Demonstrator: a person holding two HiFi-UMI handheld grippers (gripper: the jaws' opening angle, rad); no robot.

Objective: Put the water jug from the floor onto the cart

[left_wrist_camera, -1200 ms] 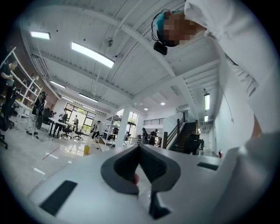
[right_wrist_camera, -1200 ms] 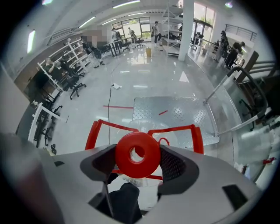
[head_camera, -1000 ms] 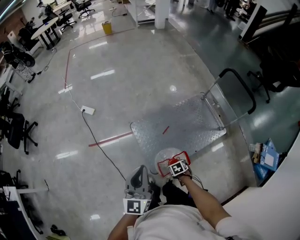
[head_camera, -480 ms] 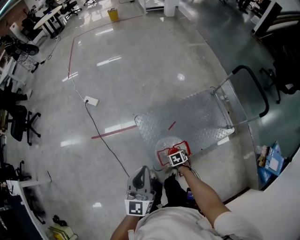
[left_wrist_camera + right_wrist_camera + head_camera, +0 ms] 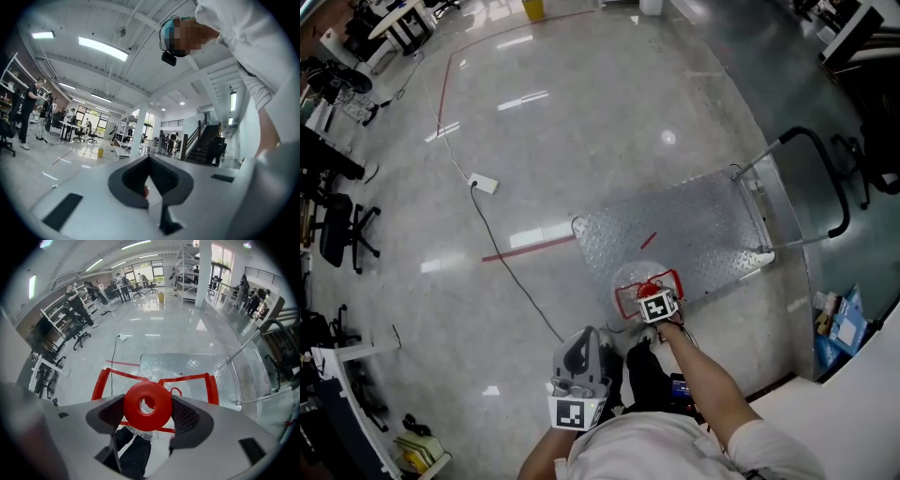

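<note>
The water jug (image 5: 637,279) hangs at lower centre of the head view, over the near edge of the cart (image 5: 703,220). It seems not yet set down, so placing and releasing remain. The right gripper (image 5: 149,414) is clamped on the jug's red cap (image 5: 160,397). The left gripper (image 5: 149,161) is closed and empty, and points upward.

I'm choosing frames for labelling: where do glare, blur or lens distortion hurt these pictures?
Head view: ceiling-light streaks glare on the glossy grey floor; edges bow. Left gripper view: close grey fingers look soft, corners dark. Right gripper view: red round jug cap is sharp.
</note>
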